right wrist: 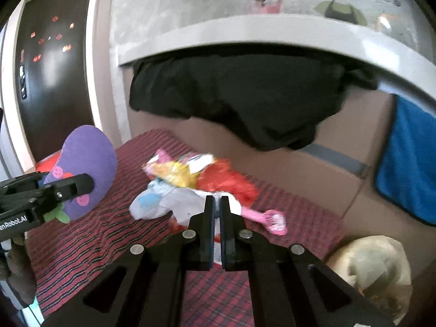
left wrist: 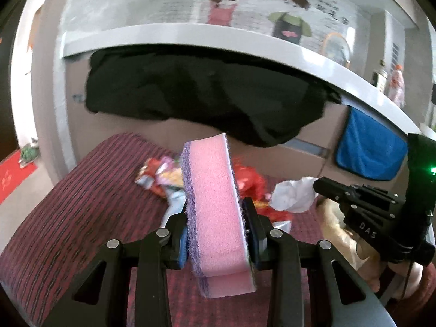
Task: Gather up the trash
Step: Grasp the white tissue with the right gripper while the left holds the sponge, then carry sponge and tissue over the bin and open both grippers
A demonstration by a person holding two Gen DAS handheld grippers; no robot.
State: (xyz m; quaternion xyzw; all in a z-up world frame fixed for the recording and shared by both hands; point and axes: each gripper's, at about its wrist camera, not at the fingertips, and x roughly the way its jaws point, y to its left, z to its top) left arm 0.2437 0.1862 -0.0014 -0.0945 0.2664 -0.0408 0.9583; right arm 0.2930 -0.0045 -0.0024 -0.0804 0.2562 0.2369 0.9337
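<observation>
My left gripper (left wrist: 215, 207) is shut on a pink sponge (left wrist: 215, 204) with a purple scrub side, held on edge above a dark red striped cushion (left wrist: 81, 204). The sponge also shows in the right wrist view (right wrist: 87, 169), on the left. A heap of crumpled wrappers, red (left wrist: 250, 185) and yellow (right wrist: 177, 174), lies on the cushion with a white crumpled tissue (left wrist: 294, 193). My right gripper (right wrist: 217, 199) is shut on the white tissue (right wrist: 185, 204) at the heap's near edge. A pink toy brush (right wrist: 269, 219) lies just right of it.
A black cloth (left wrist: 204, 95) hangs from a white table edge (left wrist: 190, 32) over a cardboard box (right wrist: 313, 169). A blue towel (left wrist: 368, 150) hangs on the right. A beige plastic bag (right wrist: 376, 267) lies at the cushion's right.
</observation>
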